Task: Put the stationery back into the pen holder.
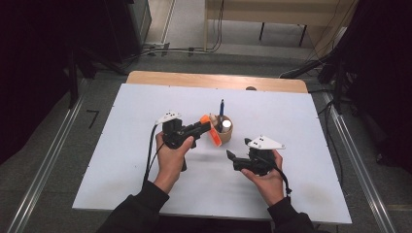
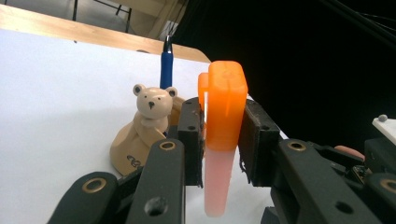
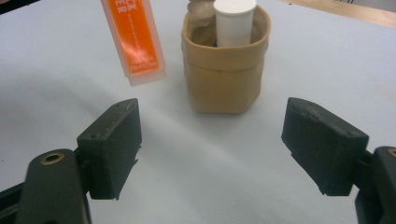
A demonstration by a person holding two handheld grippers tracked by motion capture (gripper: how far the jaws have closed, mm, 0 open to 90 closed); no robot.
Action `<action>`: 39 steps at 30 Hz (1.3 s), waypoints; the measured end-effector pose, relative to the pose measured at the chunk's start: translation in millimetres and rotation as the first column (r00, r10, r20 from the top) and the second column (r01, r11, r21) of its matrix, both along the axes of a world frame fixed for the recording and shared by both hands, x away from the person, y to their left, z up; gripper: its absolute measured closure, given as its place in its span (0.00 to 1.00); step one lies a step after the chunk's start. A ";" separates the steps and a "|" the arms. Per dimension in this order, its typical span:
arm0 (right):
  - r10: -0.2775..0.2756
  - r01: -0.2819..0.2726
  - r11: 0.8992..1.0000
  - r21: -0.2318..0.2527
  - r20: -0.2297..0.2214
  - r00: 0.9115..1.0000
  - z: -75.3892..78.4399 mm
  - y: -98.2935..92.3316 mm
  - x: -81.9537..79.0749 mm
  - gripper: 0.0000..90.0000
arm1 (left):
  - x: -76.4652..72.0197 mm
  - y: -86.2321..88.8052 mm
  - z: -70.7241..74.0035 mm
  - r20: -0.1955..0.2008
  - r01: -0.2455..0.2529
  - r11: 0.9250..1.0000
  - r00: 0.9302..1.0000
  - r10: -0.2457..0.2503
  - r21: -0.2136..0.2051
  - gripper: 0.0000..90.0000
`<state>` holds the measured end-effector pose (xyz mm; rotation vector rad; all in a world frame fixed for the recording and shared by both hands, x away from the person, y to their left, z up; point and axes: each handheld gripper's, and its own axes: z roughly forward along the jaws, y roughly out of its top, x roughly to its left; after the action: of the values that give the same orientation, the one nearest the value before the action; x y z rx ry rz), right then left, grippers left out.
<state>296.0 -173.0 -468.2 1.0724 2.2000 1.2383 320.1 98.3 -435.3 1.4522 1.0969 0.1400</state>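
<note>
My left gripper (image 1: 210, 127) is shut on an orange plastic case (image 1: 214, 134) and holds it above the white table, just left of a tan pen holder (image 1: 226, 132). In the left gripper view the case (image 2: 226, 109) stands upright between the pads, its pale clear end hanging below them. A bear figure (image 2: 150, 105) and a blue pen (image 2: 166, 70) rise from the holder. My right gripper (image 1: 230, 156) hovers open near the holder's front right. In the right gripper view its jaws (image 3: 215, 144) stand wide apart, facing the holder (image 3: 226, 74), a white cylinder (image 3: 233, 21) inside it, and the hanging case (image 3: 135, 39).
A white sheet (image 1: 136, 160) covers the wooden table, whose bare far edge (image 1: 194, 78) shows at the back. Both forearms come in from the near edge. Metal rails and dark equipment stand on the floor at either side.
</note>
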 end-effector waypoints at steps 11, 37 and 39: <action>-0.031 0.031 1.000 0.001 -0.002 1.000 1.8 -17.7 -0.1 0.21 | 3.3 -0.5 5.0 0.007 -0.007 1.000 1.000 0.007 -0.001 0.81; -0.072 0.072 0.997 -0.008 -0.013 0.997 -1.0 -45.8 -4.0 0.21 | 17.1 -2.8 10.7 0.013 -0.039 0.999 0.999 0.039 -0.014 0.81; -0.073 0.073 0.997 -0.009 -0.013 0.997 -1.3 -46.6 -4.1 0.21 | 17.7 -2.8 11.2 0.015 -0.038 0.999 0.999 0.038 -0.013 0.81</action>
<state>292.0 -219.6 -469.5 1.1503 2.1537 1.1925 337.8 95.5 -424.1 1.4171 1.1118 0.1706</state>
